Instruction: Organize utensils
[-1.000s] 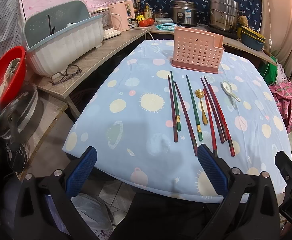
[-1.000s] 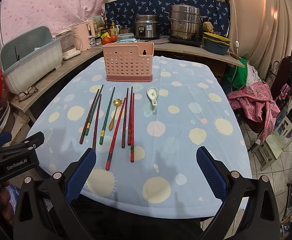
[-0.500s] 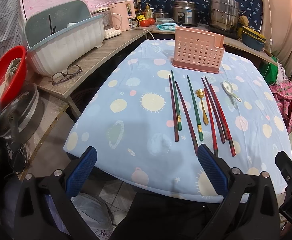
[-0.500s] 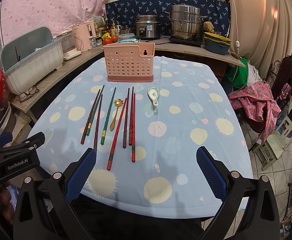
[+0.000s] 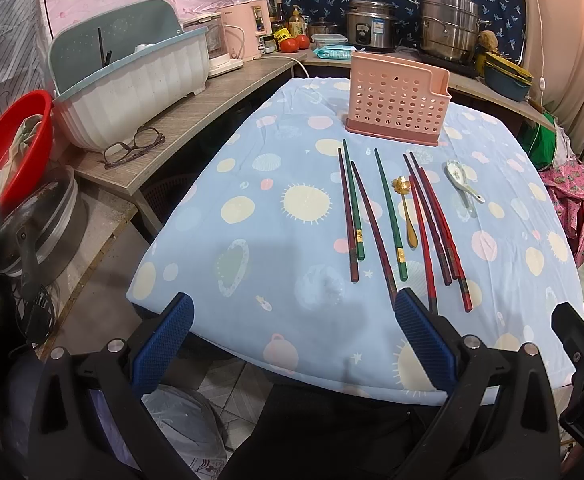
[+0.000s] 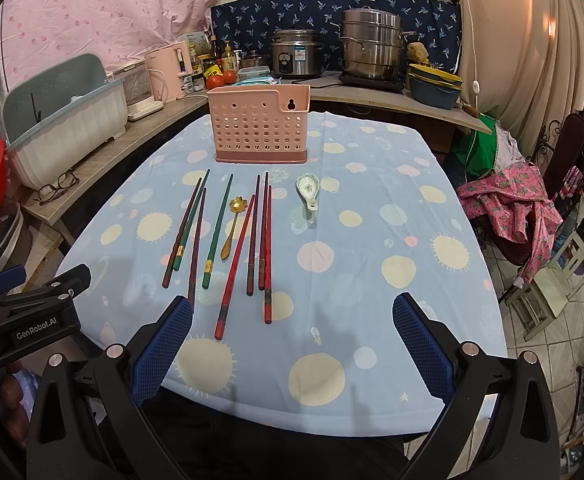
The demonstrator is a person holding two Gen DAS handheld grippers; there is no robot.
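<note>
Both my grippers hang at the near edge of the table (image 6: 372, 264), above the blue spotted cloth. My left gripper (image 5: 292, 340) is spread wide with nothing between its blue pads (image 5: 163, 344). My right gripper (image 6: 292, 340) is spread just as wide and also empty; the left gripper's black body shows at the left edge of the right wrist view.

The utensils lie flat in a loose row, handles toward me — red, dark red and green chopsticks (image 6: 231, 240), some touching or crossing. A gold spoon (image 6: 231, 224) with a flower-shaped bowl lies among them. A white ceramic spoon (image 6: 308, 192) sits apart on their right.

The pink perforated holder (image 6: 257, 128) stands upright beyond them (I cannot see inside it).

A pair of glasses (image 5: 131, 148) rests on the side counter, beside a white dish rack (image 5: 131, 80).
</note>
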